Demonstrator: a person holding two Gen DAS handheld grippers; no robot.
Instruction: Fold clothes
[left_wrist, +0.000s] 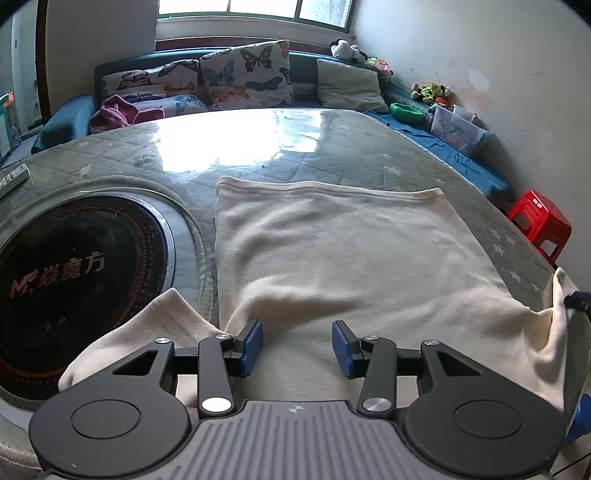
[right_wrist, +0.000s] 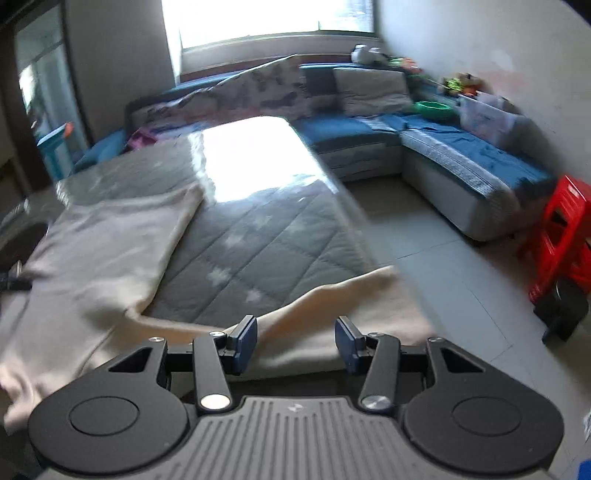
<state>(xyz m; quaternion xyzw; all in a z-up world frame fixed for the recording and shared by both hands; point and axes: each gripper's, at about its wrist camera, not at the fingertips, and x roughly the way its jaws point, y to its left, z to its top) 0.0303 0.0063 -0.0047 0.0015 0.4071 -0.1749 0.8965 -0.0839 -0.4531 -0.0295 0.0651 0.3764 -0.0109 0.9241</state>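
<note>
A cream garment (left_wrist: 351, 258) lies spread flat on the grey quilted table cover (left_wrist: 369, 155). One sleeve (left_wrist: 147, 332) trails left over the round black burner. My left gripper (left_wrist: 297, 347) is open, its blue pads just above the garment's near edge. In the right wrist view the garment (right_wrist: 99, 258) lies at left and its other sleeve (right_wrist: 332, 306) runs toward the table's right edge. My right gripper (right_wrist: 295, 343) is open over that sleeve, holding nothing. The right gripper's tip (left_wrist: 576, 301) shows by the sleeve at the left view's right edge.
A round black induction burner (left_wrist: 74, 280) is set in the table at left, and a remote (left_wrist: 11, 181) lies beyond it. A blue sofa (right_wrist: 461, 162) with butterfly cushions (left_wrist: 243, 74) wraps the far side. A red stool (right_wrist: 565, 240) stands on the tiled floor at right.
</note>
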